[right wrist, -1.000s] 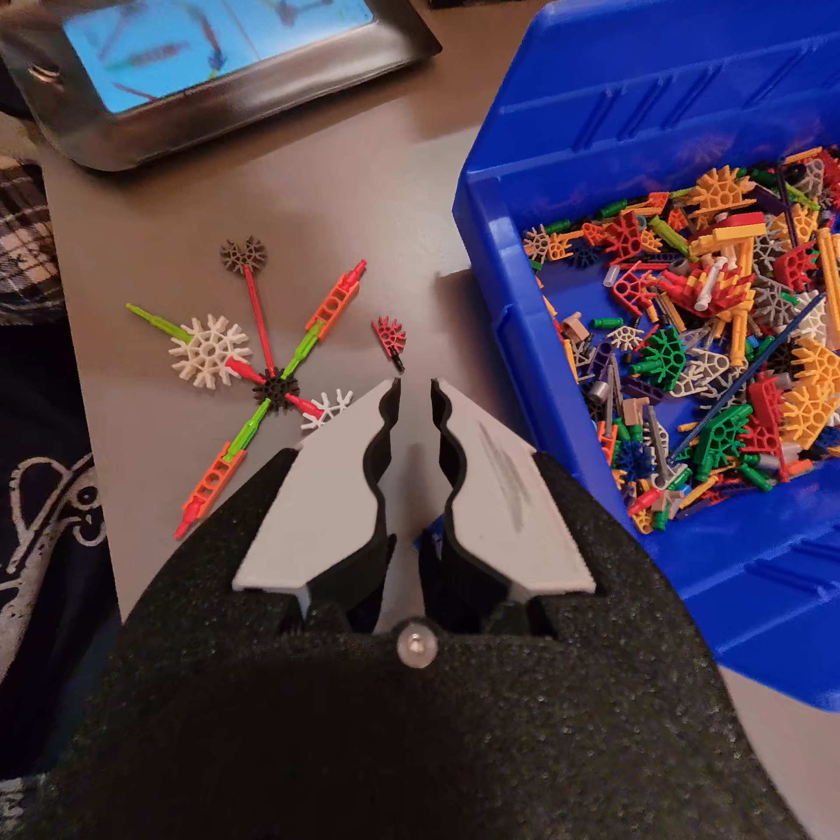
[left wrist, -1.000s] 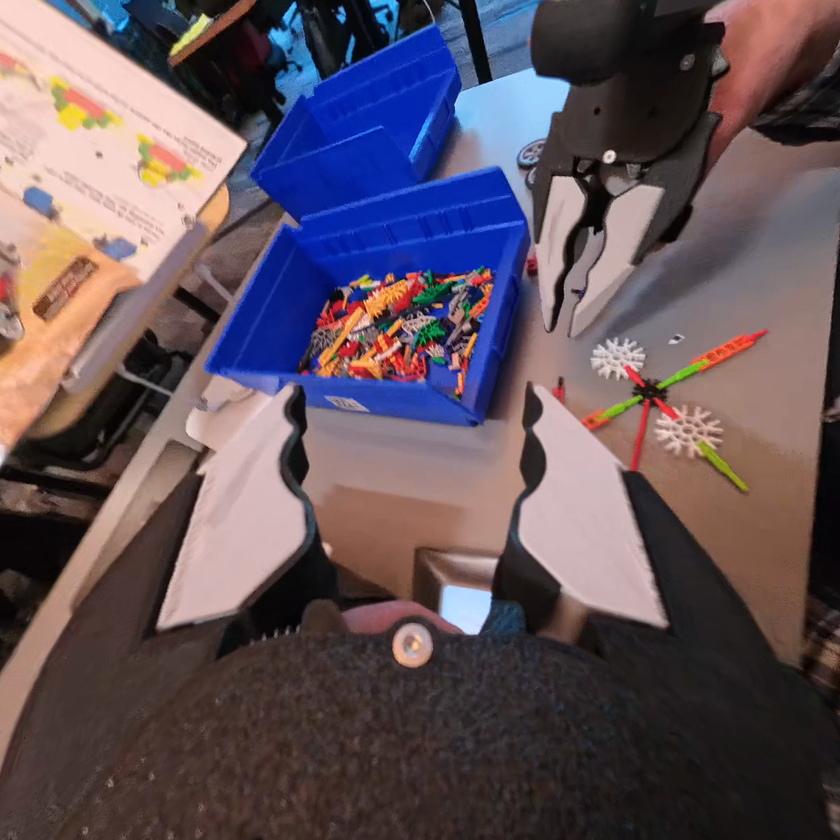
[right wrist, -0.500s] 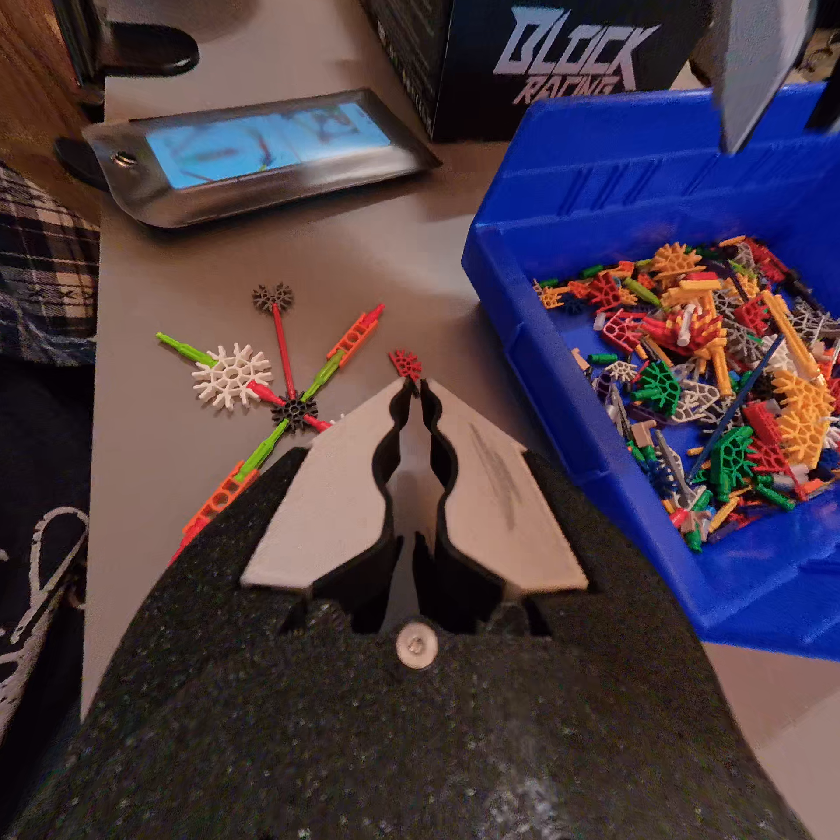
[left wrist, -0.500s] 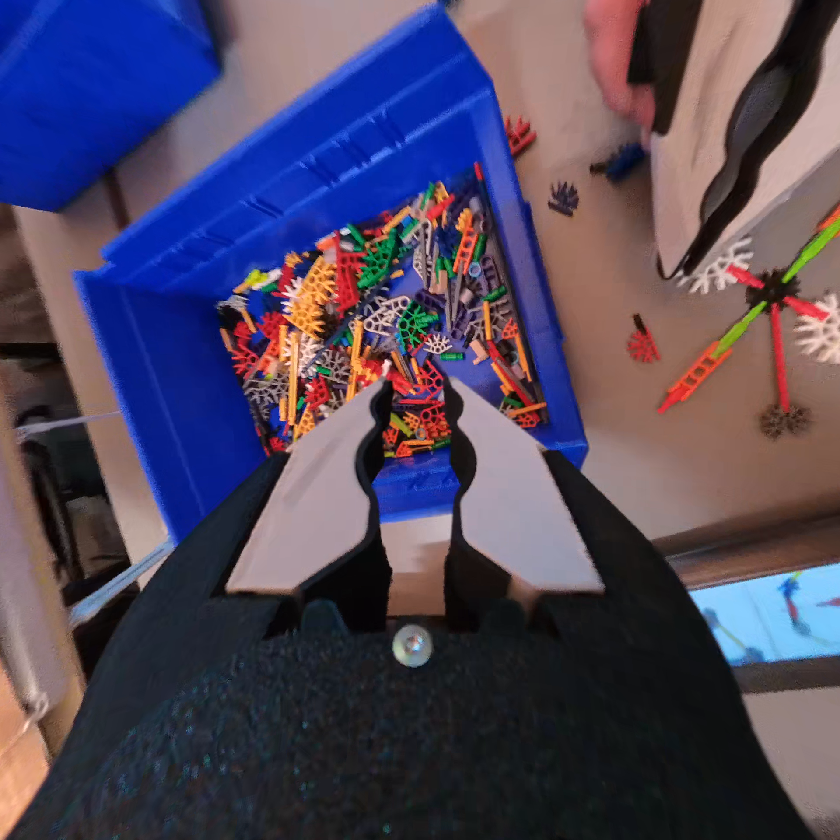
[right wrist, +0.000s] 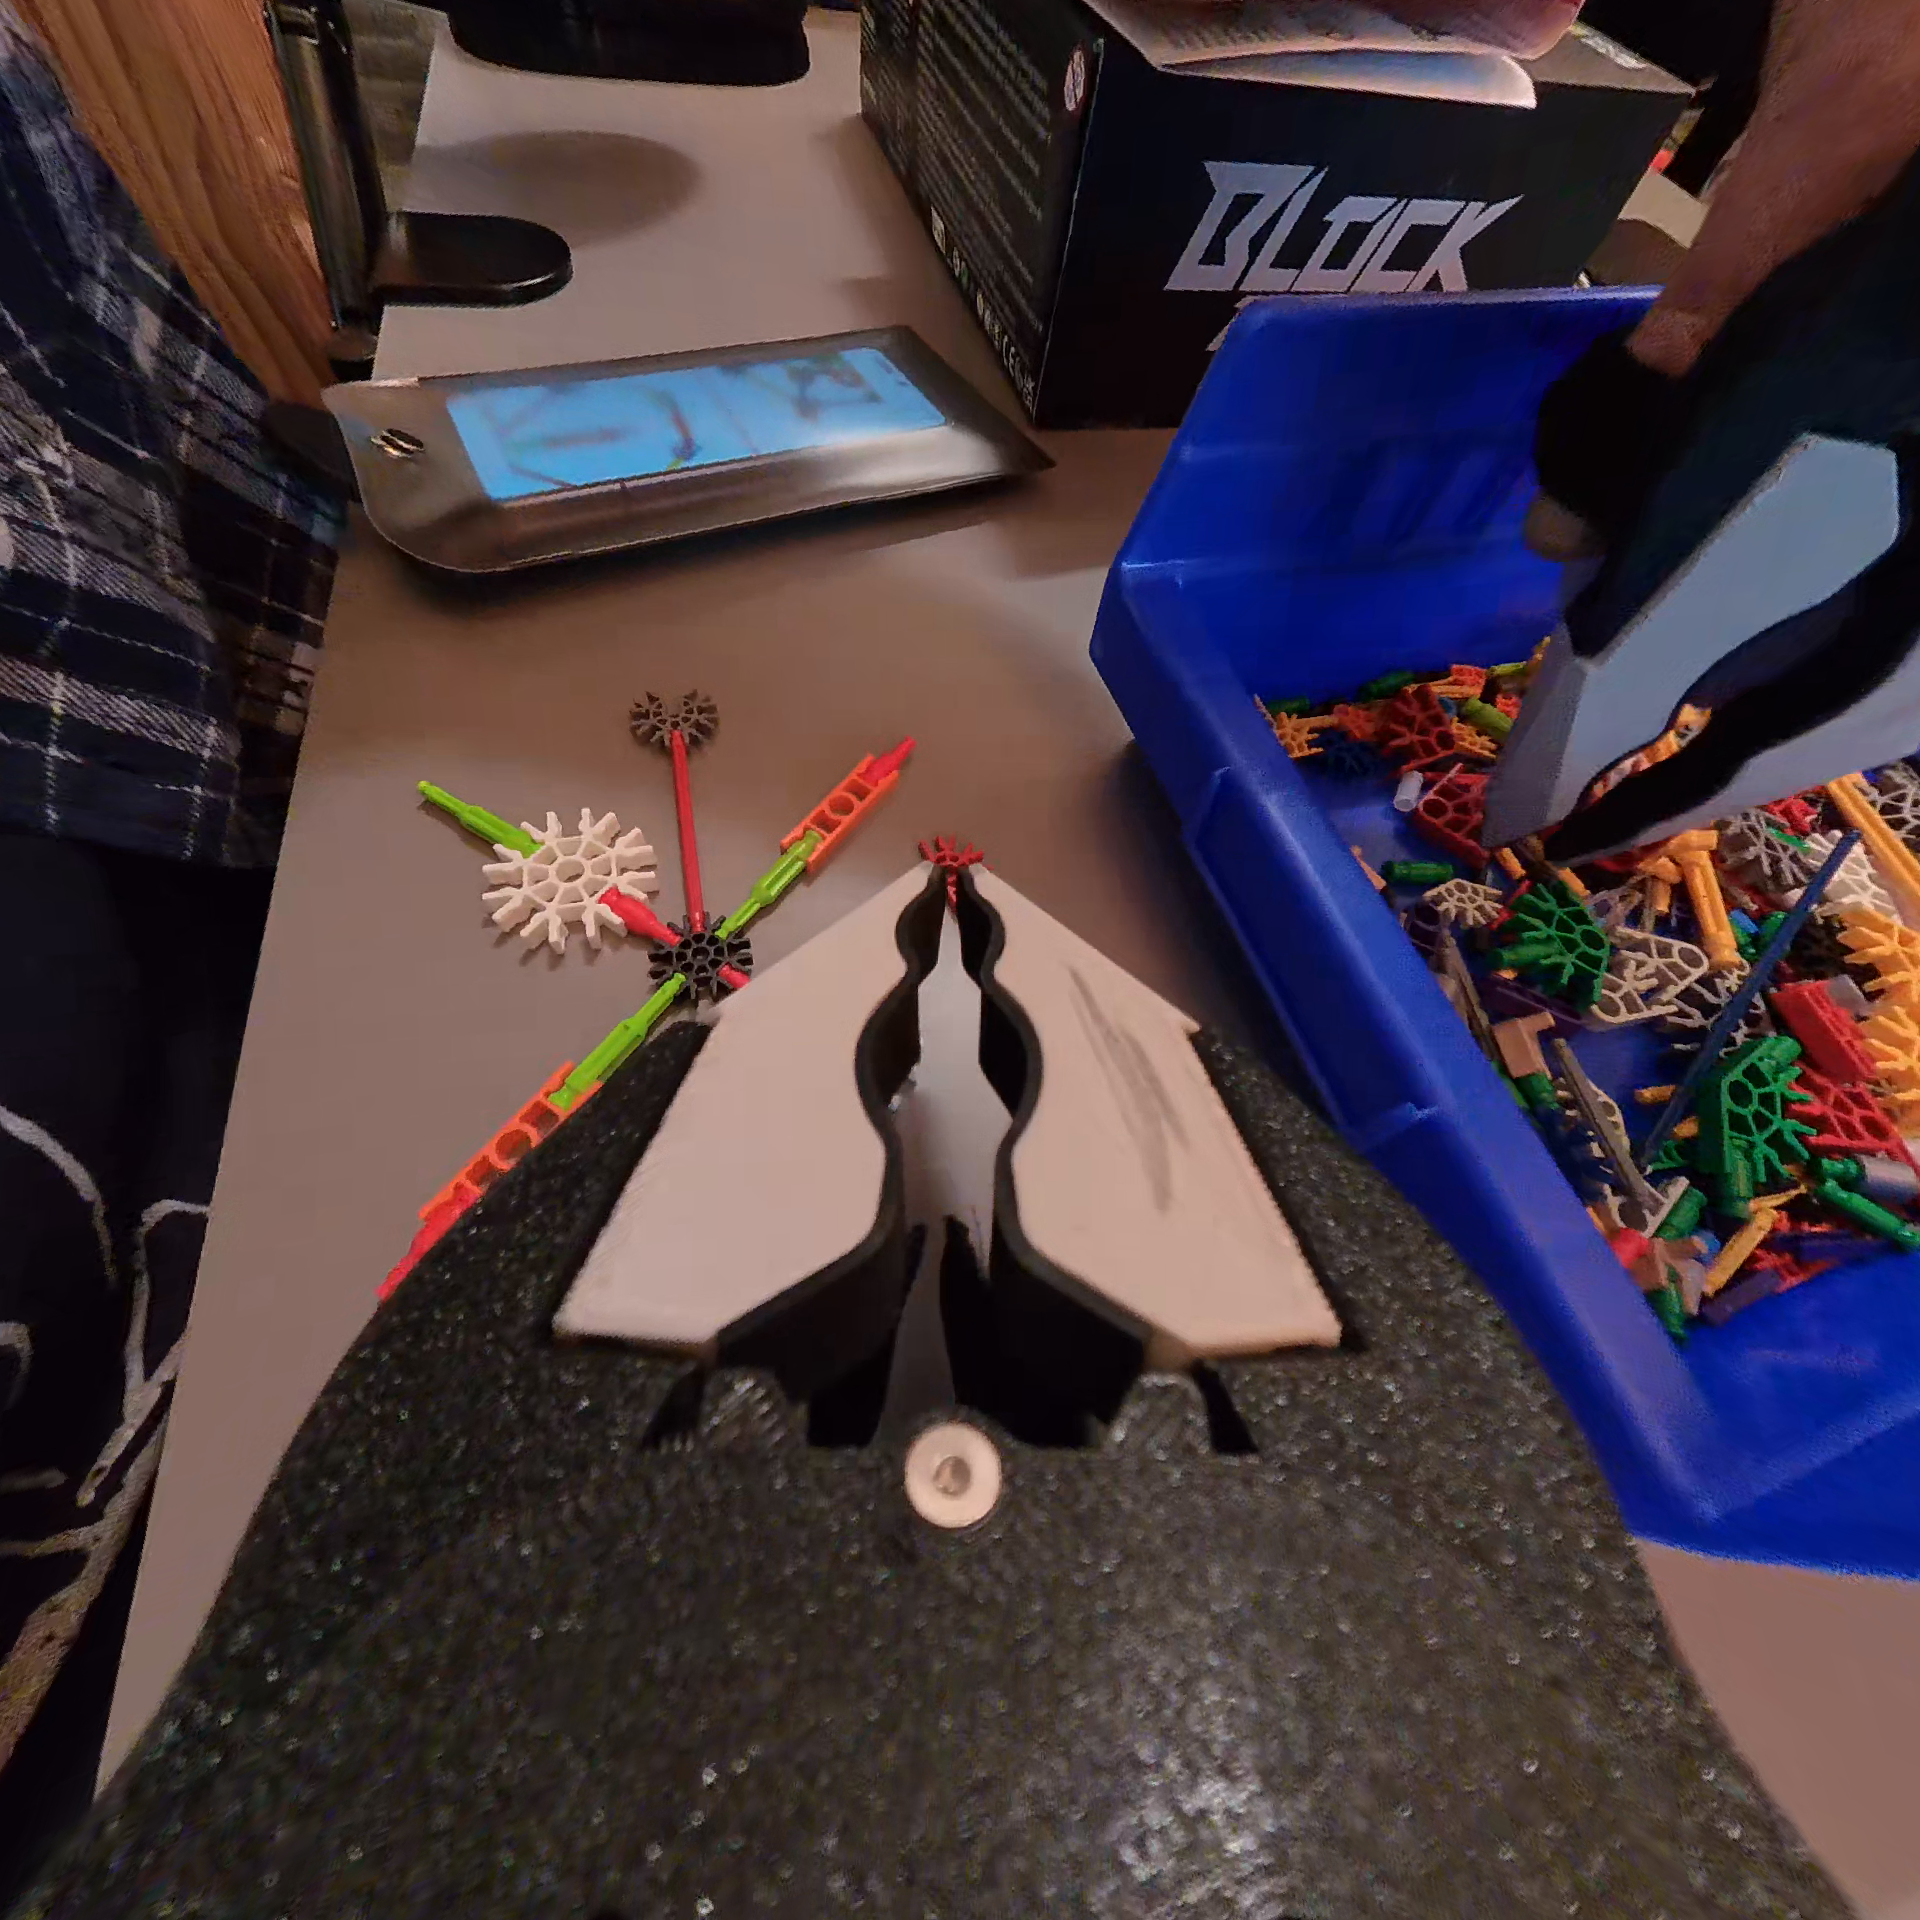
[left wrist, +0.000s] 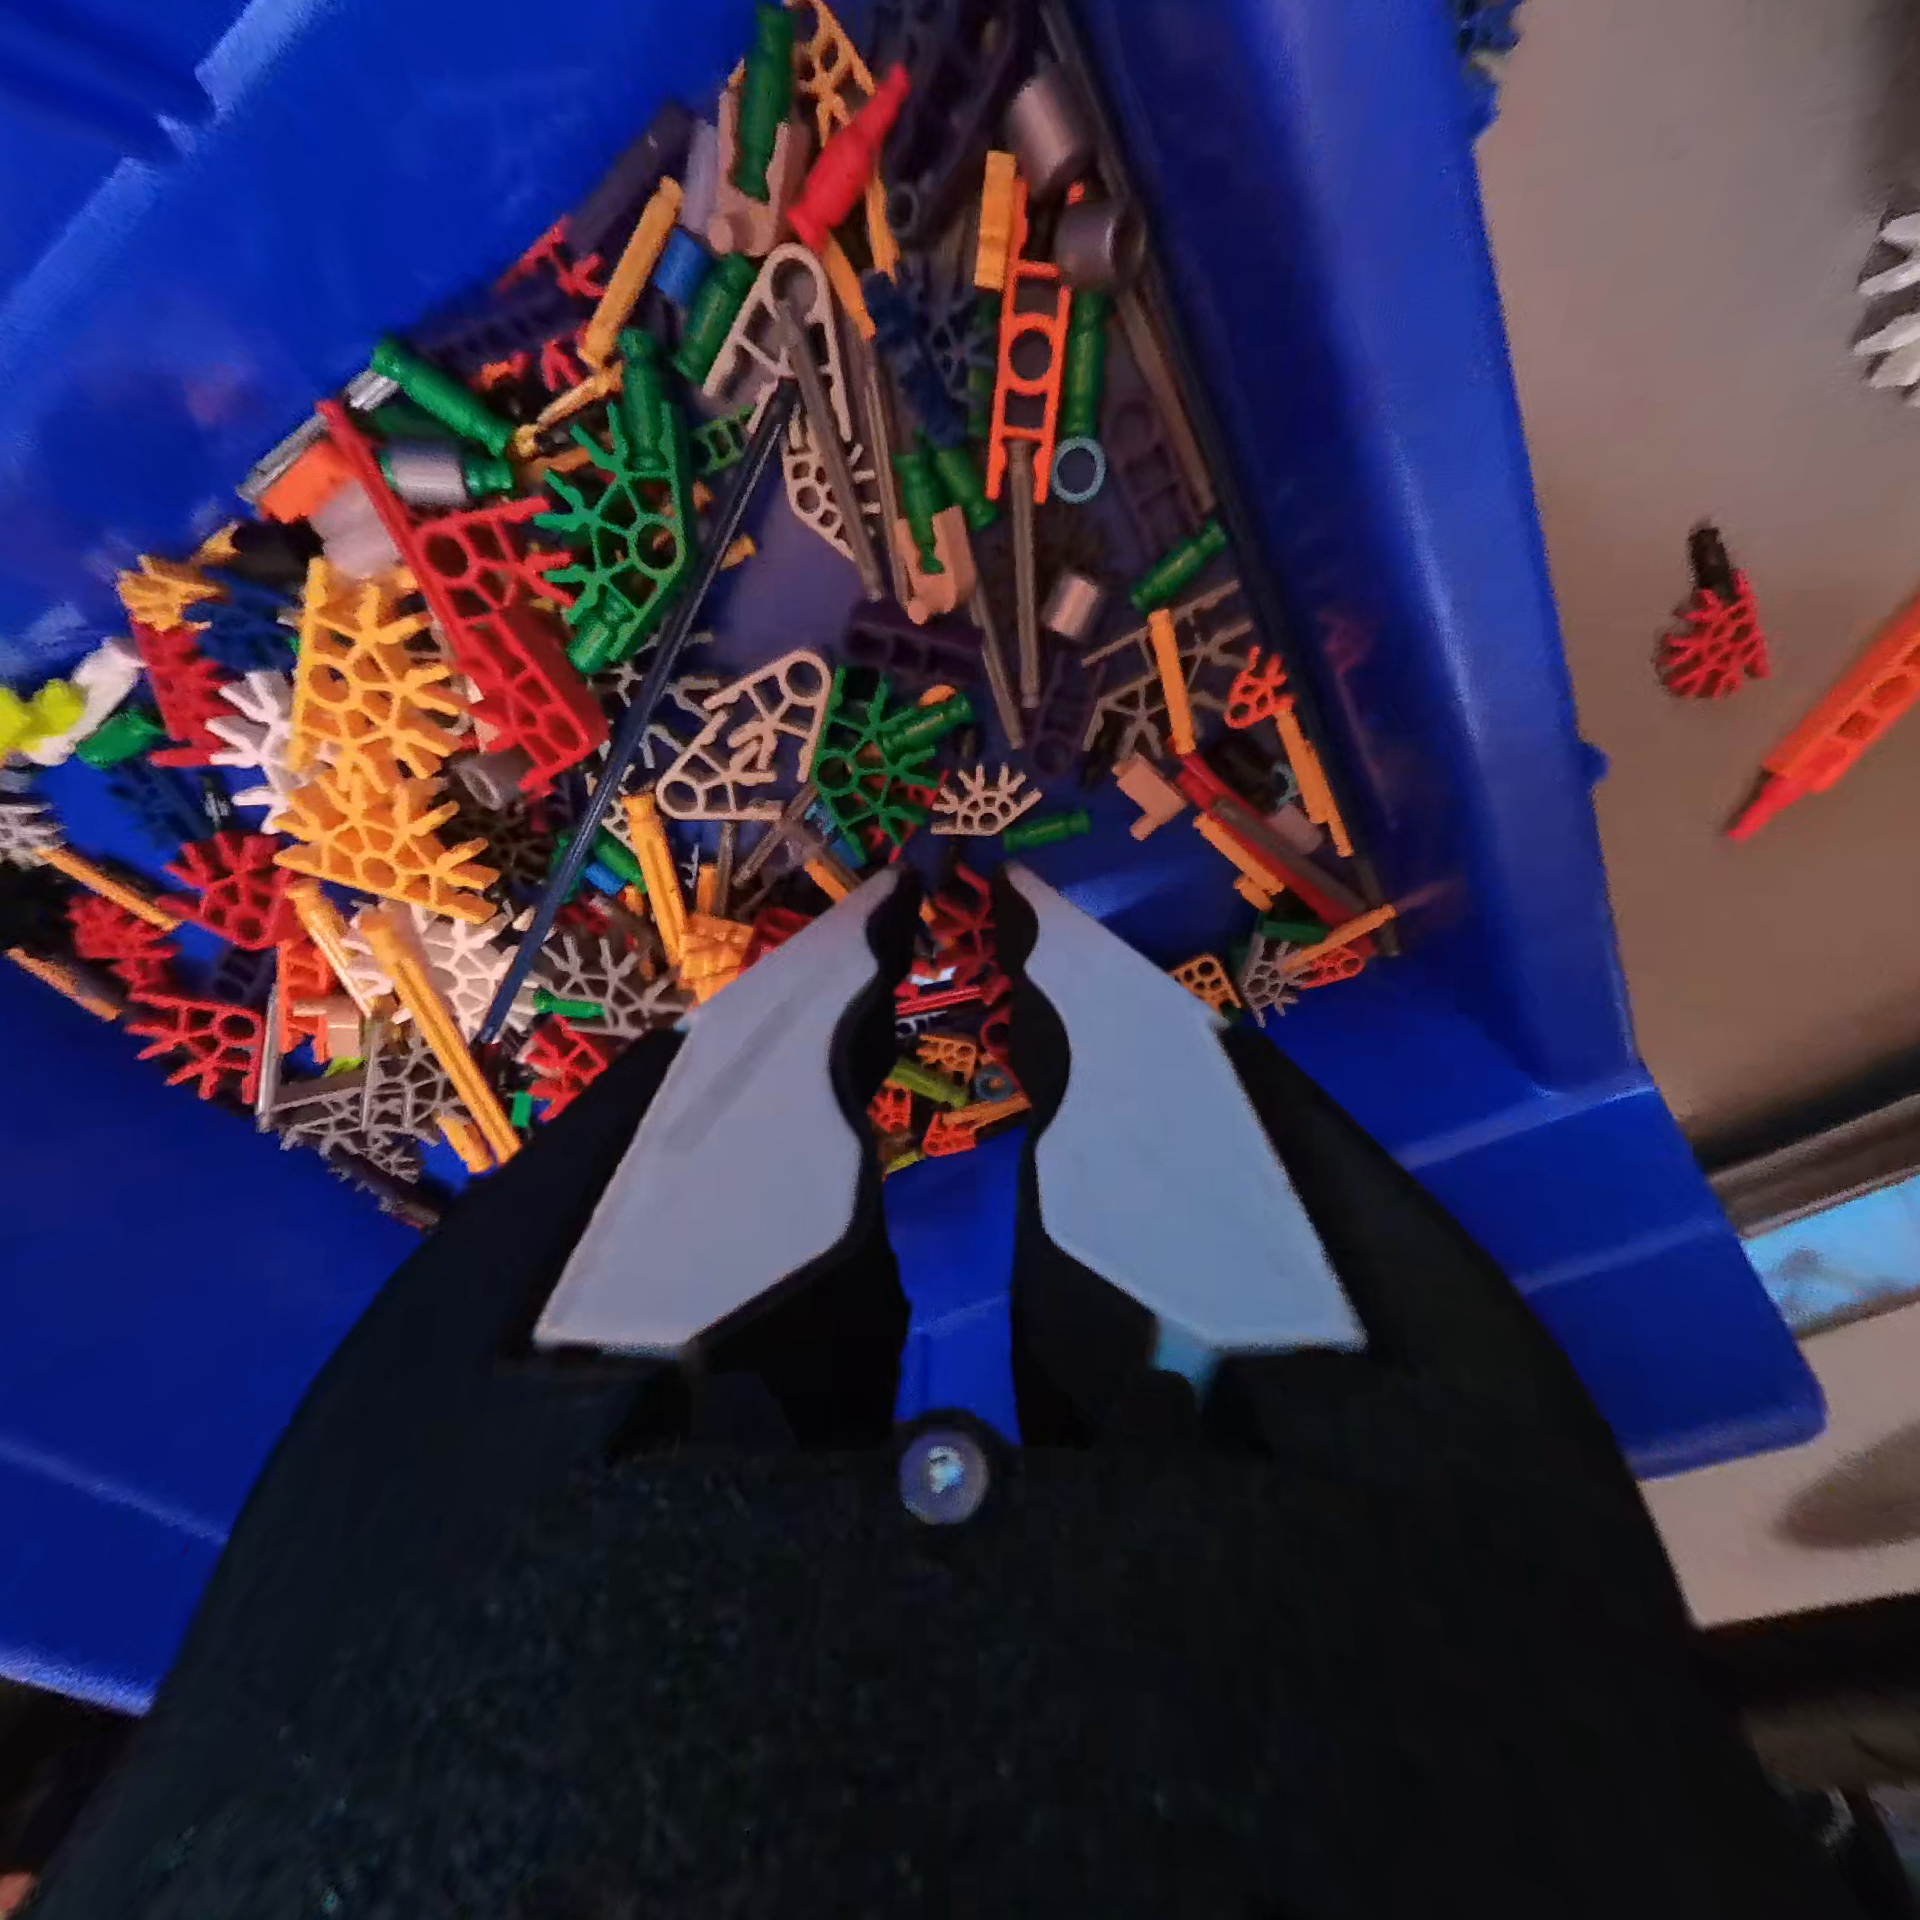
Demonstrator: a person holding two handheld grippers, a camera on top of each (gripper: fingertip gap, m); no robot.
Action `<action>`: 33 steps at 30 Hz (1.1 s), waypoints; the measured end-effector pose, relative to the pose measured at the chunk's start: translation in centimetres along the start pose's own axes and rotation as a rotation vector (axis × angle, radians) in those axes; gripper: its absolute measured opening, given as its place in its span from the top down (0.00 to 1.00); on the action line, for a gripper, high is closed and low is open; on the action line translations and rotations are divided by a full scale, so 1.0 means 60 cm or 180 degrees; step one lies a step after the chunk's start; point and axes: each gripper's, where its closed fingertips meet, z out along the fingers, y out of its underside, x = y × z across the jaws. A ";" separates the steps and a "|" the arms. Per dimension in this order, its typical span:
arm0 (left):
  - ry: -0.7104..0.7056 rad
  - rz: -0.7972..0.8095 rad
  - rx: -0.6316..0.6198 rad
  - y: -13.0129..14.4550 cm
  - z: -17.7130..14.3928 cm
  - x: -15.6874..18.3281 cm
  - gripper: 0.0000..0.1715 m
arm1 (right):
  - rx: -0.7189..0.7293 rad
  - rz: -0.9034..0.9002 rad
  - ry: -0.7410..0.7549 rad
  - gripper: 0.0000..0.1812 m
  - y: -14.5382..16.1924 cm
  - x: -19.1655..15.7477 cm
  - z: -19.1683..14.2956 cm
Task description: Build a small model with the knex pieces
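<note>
Right wrist view: right gripper (right wrist: 951,878) pinches red connector (right wrist: 948,854) before lettered black box (right wrist: 1247,197).

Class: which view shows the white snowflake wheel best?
The right wrist view: the white wheel lies whole and sharp on the table. The left wrist view catches only a blurred sliver at its right edge.

The bin (right wrist: 1382,1049) is bright blue, filled with a jumble of red, orange, yellow, green, tan, grey and white plastic pieces (left wrist: 665,644). The counter (right wrist: 727,623) is plain grey-beige. On it lies a flat figure (right wrist: 696,951) with a black hub, lime-green, red and orange rods, a white snowflake wheel (right wrist: 569,878) and a small dark wheel (right wrist: 673,719). A small red fan piece (right wrist: 949,854) shows at the right tongs (right wrist: 951,883), which are light grey with black edging, as are the left tongs (left wrist: 951,894). The far box (right wrist: 1226,208) is black with silver lettering. The sleeve (right wrist: 135,561) at left is navy plaid.
</note>
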 end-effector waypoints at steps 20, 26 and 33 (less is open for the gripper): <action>-0.0106 -0.0007 0.0068 0.001 0.007 -0.011 0.99 | 0.0074 -0.0139 0.0025 1.00 -0.007 -0.004 -0.011; -0.0375 -0.0297 0.0699 -0.022 -0.072 -0.016 1.00 | 0.0074 -0.0081 0.0100 0.99 -0.006 0.006 -0.011; -0.0738 -0.0367 0.1011 -0.027 -0.167 0.070 0.99 | 0.0059 0.0067 0.0206 0.98 -0.005 0.022 -0.012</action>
